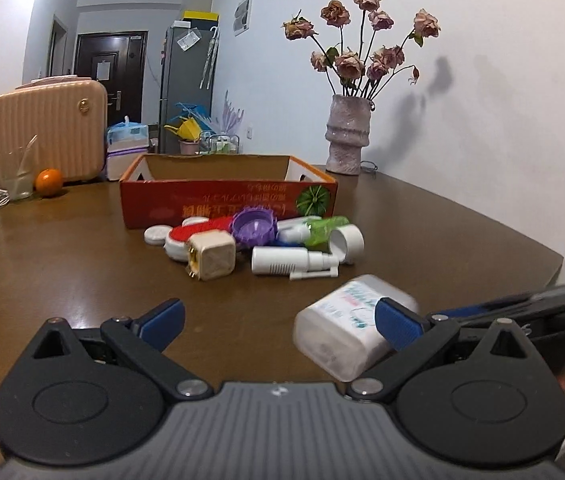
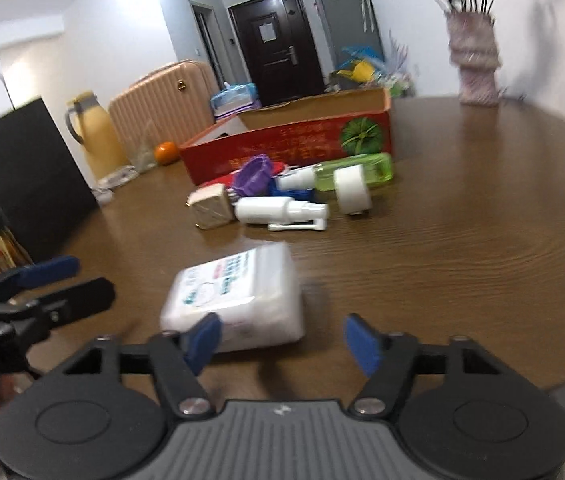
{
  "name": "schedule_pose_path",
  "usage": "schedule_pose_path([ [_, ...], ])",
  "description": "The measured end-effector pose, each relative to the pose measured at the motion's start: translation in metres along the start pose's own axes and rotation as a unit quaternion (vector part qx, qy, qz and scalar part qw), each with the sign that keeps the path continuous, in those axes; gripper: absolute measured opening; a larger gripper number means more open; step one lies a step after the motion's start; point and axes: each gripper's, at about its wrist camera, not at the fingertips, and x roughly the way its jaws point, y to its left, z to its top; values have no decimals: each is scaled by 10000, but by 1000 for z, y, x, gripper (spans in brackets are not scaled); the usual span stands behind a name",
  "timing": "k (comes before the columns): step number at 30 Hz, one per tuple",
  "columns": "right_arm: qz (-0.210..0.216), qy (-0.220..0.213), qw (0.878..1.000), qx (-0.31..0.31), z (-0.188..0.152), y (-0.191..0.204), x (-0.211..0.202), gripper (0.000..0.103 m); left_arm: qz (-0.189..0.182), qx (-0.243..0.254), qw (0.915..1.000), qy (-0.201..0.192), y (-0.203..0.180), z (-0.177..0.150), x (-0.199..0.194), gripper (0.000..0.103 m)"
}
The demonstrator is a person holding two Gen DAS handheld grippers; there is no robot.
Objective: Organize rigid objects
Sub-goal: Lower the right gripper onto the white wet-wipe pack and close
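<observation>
A white plastic box with a printed label (image 1: 338, 328) (image 2: 234, 300) lies on the brown table, blurred, close in front of both grippers. My left gripper (image 1: 280, 324) is open wide, and its right finger overlaps the box's near side. My right gripper (image 2: 282, 342) is open too; the box sits just ahead of its left finger and the pads do not press it. Further back is a pile: a beige cube (image 1: 212, 256), a white spray bottle (image 1: 290, 262), a purple lid (image 1: 252, 228), a green bottle (image 1: 322, 230). Behind them stands a red cardboard box (image 1: 226, 200), open on top.
A vase of dried roses (image 1: 348, 136) stands at the back right. An orange (image 1: 48, 181), a glass (image 1: 18, 176), a beige suitcase (image 1: 50, 128), a yellow jug (image 2: 96, 136) and a black paper bag (image 2: 22, 184) line the left. The table edge (image 1: 554, 264) runs along the right.
</observation>
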Motion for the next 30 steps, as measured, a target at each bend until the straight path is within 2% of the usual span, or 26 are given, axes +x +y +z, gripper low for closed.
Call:
schedule_pose_path([
  [2, 220, -14, 9997, -53, 3, 7, 12, 46, 137, -18, 9999, -3, 3, 5, 10, 103],
  [5, 298, -244, 9988, -312, 12, 22, 29, 48, 292, -193, 9993, 156, 12, 13, 29, 102],
  [7, 111, -507, 9970, -582, 17, 24, 26, 64, 270, -427, 9983, 298, 21, 19, 38, 101],
  [8, -26, -620, 9958, -671, 20, 20, 22, 88, 232, -505, 9979, 321, 24, 21, 40, 101],
  [9, -171, -772, 9942, -724, 22, 14, 17, 98, 177, -565, 9977, 333, 26, 23, 41, 101],
  [11, -267, -1095, 9912, -693, 28, -4, 7, 99, 65, -623, 9972, 411, 24, 25, 47, 101],
  [13, -145, -1124, 9929, -371, 39, -23, 4, 99, -127, -720, 9958, 558, 16, 24, 55, 100],
  [14, -26, -1040, 9945, -139, 46, -33, 6, 101, -188, -714, 9954, 611, 12, 23, 58, 98],
  [16, -46, -470, 9989, 16, 63, -38, 18, 101, -225, -547, 9962, 646, -1, 19, 65, 94],
  [17, -123, -152, 9997, -114, 70, -36, 25, 101, -213, -447, 9967, 647, -7, 18, 68, 90],
  [19, -128, 98, 9976, -679, 77, -27, 34, 101, -30, -285, 9971, 705, -12, 15, 73, 78],
  [21, -220, 75, 9938, -1087, 73, -18, 37, 103, 52, -325, 9966, 757, -4, 13, 74, 77],
  [23, -331, 168, 9917, -1228, 75, -11, 42, 103, 221, -336, 9965, 733, 5, 13, 71, 77],
  [25, -128, 198, 9921, -1230, 78, -8, 45, 103, 439, -293, 9964, 667, 14, 14, 66, 76],
  [28, 496, -242, 9962, -670, 76, -17, 39, 103, 414, -376, 9964, 640, 23, 17, 62, 75],
  [30, 562, -178, 9967, -559, 76, -16, 45, 100, 541, -397, 9956, 660, 26, 19, 64, 71],
])
